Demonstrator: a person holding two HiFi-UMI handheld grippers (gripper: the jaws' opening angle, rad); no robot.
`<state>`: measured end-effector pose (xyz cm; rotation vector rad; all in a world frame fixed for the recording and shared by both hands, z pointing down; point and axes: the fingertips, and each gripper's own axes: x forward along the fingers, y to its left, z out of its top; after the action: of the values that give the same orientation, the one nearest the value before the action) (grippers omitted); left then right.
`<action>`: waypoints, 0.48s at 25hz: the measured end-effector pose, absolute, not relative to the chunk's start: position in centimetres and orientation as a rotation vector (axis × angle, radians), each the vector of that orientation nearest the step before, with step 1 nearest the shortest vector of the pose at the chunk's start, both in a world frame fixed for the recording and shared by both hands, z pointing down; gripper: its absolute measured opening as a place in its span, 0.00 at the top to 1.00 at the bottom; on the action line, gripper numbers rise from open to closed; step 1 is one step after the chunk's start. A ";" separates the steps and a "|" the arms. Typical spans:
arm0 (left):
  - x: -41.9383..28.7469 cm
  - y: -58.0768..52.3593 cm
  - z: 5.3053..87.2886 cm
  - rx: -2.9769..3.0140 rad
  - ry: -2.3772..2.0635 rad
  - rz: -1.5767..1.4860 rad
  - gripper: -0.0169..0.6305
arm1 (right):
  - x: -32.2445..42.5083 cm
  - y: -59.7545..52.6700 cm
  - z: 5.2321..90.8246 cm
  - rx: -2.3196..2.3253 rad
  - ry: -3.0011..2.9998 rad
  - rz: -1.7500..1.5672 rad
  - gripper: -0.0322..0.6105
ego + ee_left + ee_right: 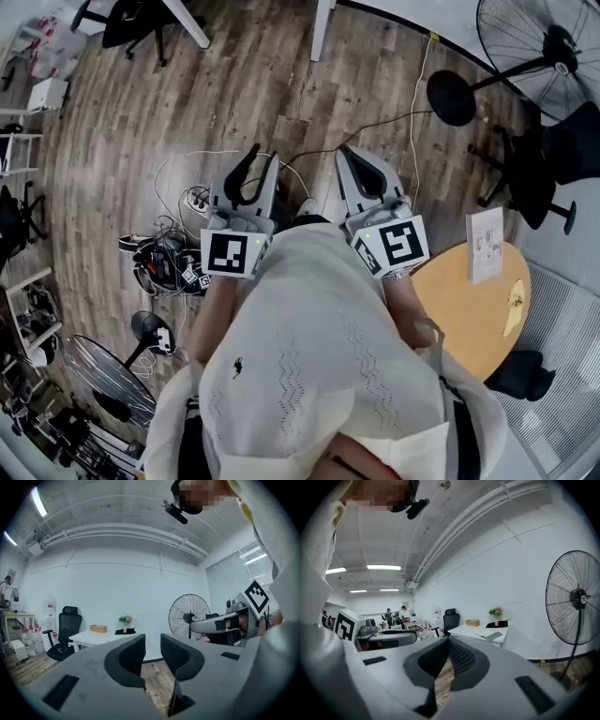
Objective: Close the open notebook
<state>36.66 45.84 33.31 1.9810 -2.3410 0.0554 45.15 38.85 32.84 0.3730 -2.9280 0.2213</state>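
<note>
The left gripper is held level in front of the person with its jaws standing moderately apart and only air and floor showing in the gap. The right gripper beside it tips slightly downward, its jaws brought together at the tips with nothing between them. Below both lies the wood-plank floor. A round wooden table stands to the person's right, and a standing fan is further off beyond it. The notebook lies flat on the table near its far edge, a white page facing up, well apart from both grippers. A small yellow item rests on the tabletop near it.
</note>
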 end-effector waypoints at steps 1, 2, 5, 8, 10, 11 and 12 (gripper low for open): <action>36.6 45.8 33.3 1.980 -2.343 0.053 0.81 | 45.2 38.9 32.9 0.372 -2.928 0.225 0.95; 36.7 45.8 33.3 1.975 -2.345 0.047 0.81 | 45.2 38.8 32.9 0.372 -2.929 0.228 0.95; 36.7 45.6 33.5 1.961 -2.339 0.033 0.81 | 45.6 38.6 32.8 0.379 -2.944 0.237 0.95; 36.6 45.7 33.5 1.947 -2.329 0.014 0.81 | 45.8 38.3 33.0 0.391 -2.941 0.244 0.95; 36.3 45.7 33.4 1.932 -2.335 -0.001 0.81 | 45.7 38.1 33.2 0.386 -2.932 0.237 0.95; 36.0 45.7 33.4 1.927 -2.339 -0.006 0.81 | 45.5 38.1 33.2 0.380 -2.928 0.228 0.95; 35.7 45.7 33.4 1.921 -2.343 -0.013 0.81 | 45.2 38.1 33.3 0.374 -2.925 0.217 0.95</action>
<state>35.75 45.71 33.38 1.9211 -2.3427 -0.0134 45.25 38.07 33.26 0.3741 -2.9252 0.2167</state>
